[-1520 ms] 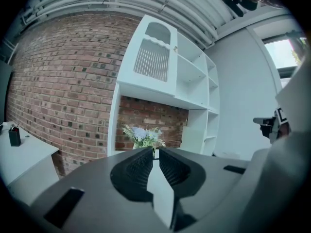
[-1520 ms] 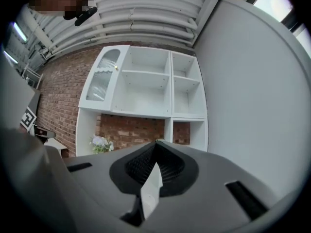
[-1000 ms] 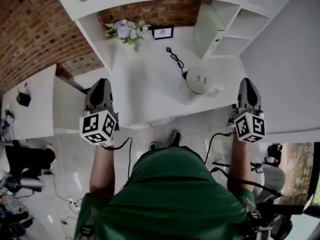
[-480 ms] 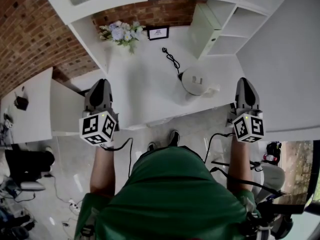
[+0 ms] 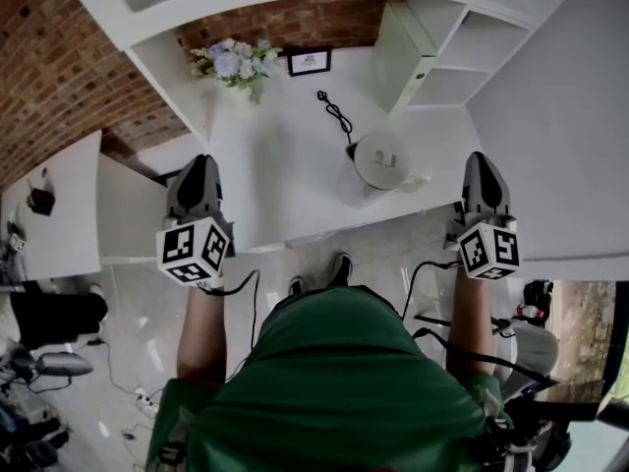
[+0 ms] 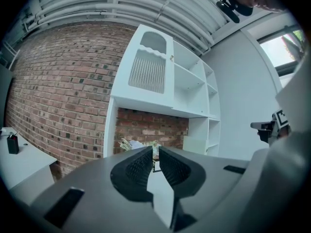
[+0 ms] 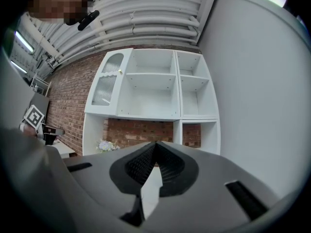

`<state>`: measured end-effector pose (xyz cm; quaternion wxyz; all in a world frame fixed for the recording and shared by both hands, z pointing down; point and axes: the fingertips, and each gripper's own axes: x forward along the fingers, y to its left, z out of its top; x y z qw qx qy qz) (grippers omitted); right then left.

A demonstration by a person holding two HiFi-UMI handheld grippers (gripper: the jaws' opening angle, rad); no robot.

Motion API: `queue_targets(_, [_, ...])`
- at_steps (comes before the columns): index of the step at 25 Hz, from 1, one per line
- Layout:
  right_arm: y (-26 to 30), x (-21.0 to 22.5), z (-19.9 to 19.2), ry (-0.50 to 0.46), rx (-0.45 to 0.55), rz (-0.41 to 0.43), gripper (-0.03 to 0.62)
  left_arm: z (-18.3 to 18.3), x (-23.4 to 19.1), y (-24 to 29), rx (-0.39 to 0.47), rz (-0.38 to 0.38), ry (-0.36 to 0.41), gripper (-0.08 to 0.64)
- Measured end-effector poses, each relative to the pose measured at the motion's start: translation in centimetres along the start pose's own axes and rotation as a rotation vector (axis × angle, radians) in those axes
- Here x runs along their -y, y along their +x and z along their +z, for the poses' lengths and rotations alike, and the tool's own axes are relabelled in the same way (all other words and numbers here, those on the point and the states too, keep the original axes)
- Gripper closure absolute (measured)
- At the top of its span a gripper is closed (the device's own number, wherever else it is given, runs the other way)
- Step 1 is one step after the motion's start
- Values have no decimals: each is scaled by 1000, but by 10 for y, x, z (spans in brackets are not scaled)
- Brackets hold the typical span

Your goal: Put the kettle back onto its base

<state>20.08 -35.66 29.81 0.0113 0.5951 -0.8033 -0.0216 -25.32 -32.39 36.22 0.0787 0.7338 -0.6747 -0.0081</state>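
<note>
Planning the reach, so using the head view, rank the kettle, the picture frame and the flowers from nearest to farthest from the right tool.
From the right tool:
1. Kettle, on the counter just to its left.
2. Picture frame, at the back against the brick wall.
3. Flowers, farthest, left of the frame.

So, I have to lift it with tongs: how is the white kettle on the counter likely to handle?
The kettle looks smooth and rounded, so a grip on its body may slip; what looks like its handle seems safer. Its top is closed, so weight from water can't be judged. The black cord ending beside it might drag along.
</note>
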Motion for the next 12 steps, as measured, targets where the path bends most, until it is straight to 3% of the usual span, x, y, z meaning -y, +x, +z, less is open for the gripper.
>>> queue_targets(12, [20, 16, -18, 13, -34, 26, 571, -10, 14, 23, -28, 3, 1, 508])
